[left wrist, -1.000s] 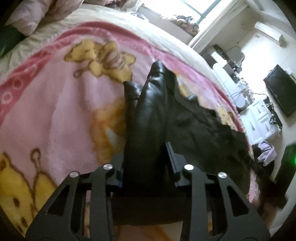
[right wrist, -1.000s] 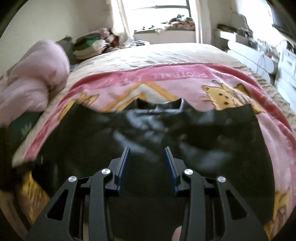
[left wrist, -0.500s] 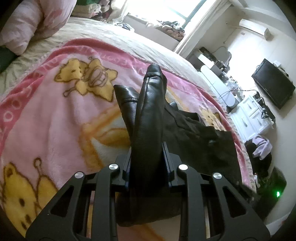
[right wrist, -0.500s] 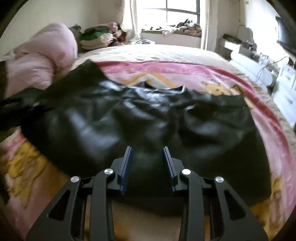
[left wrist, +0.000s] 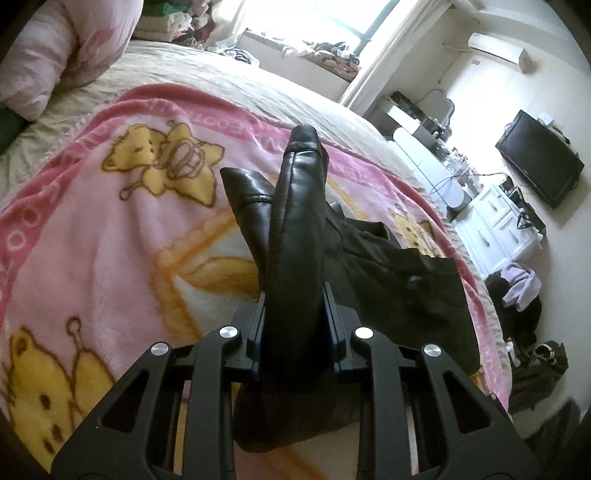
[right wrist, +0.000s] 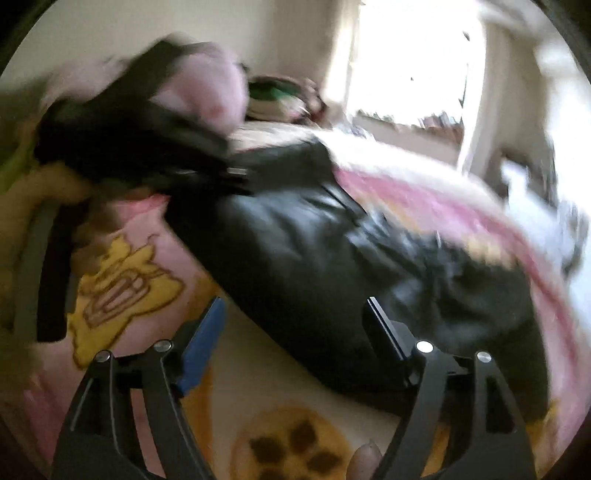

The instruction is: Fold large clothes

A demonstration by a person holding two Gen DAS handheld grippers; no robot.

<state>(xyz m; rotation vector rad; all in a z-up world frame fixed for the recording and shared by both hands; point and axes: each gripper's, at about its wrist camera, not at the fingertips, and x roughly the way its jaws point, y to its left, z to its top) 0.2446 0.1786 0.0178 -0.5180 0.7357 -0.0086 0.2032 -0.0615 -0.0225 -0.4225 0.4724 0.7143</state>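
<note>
A black leather garment [left wrist: 399, 291] lies on a pink cartoon blanket [left wrist: 92, 236] on the bed. My left gripper [left wrist: 293, 310] is shut on a bunched fold of the garment [left wrist: 295, 229], which stands up between the fingers above the blanket. In the blurred right wrist view the garment [right wrist: 317, 258] stretches from the upper left down to the right. My right gripper [right wrist: 295, 317] is open with its jaws wide apart, and nothing is between them. Its right finger [right wrist: 384, 336] sits at the garment's near edge.
A pink pillow [left wrist: 62, 55] and stacked clothes lie at the head of the bed. A window [left wrist: 343, 18], a white cabinet [left wrist: 495, 229] and a dark TV [left wrist: 539, 158] stand to the right. Clothes lie on the floor [left wrist: 521, 291].
My right gripper let go of the garment and opened wide, swinging left. My left gripper kept its hold and lifted the fold higher.
</note>
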